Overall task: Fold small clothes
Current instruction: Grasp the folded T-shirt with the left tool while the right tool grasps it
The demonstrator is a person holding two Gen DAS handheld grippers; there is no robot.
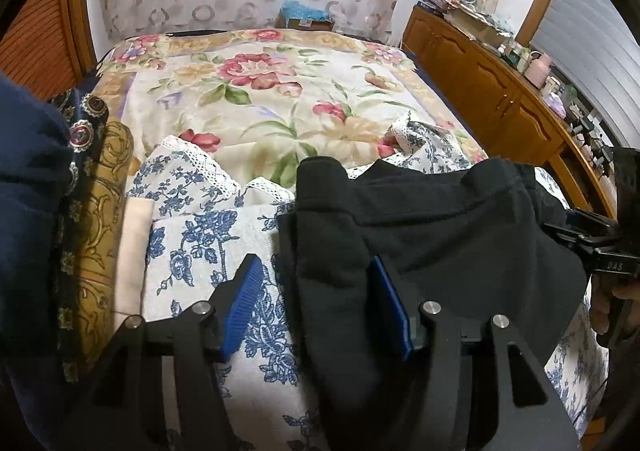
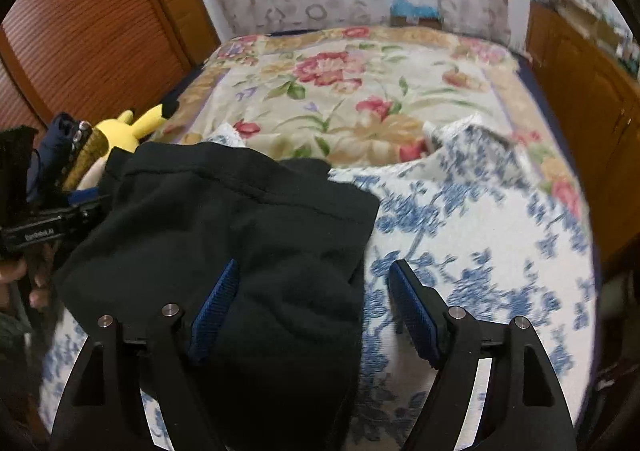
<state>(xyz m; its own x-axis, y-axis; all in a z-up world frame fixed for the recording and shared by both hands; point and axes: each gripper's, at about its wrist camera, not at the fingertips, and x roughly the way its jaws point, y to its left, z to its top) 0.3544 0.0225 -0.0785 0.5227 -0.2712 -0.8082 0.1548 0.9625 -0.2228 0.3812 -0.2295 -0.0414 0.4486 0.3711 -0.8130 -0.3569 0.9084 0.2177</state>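
Bedroom | black garment (image 1: 440, 219) lies bunched on blue-flowered cloth (image 1: 200, 251) atop bed | left gripper (image 1: 316, 307) jaws apart, fabric loose between | right gripper (image 2: 312, 311) released, straddling garment edge

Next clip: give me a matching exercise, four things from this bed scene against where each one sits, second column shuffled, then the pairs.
Things:
1. black garment
2. yellow plush toy
3. wooden cabinet
4. blue-floral cloth

Places:
A. along the bed's right side
B. at the bed's left edge, by the slatted door
C. spread under the black garment
D. between both grippers' open fingers

Pairs: 1-D, 2-B, 3-A, 4-C
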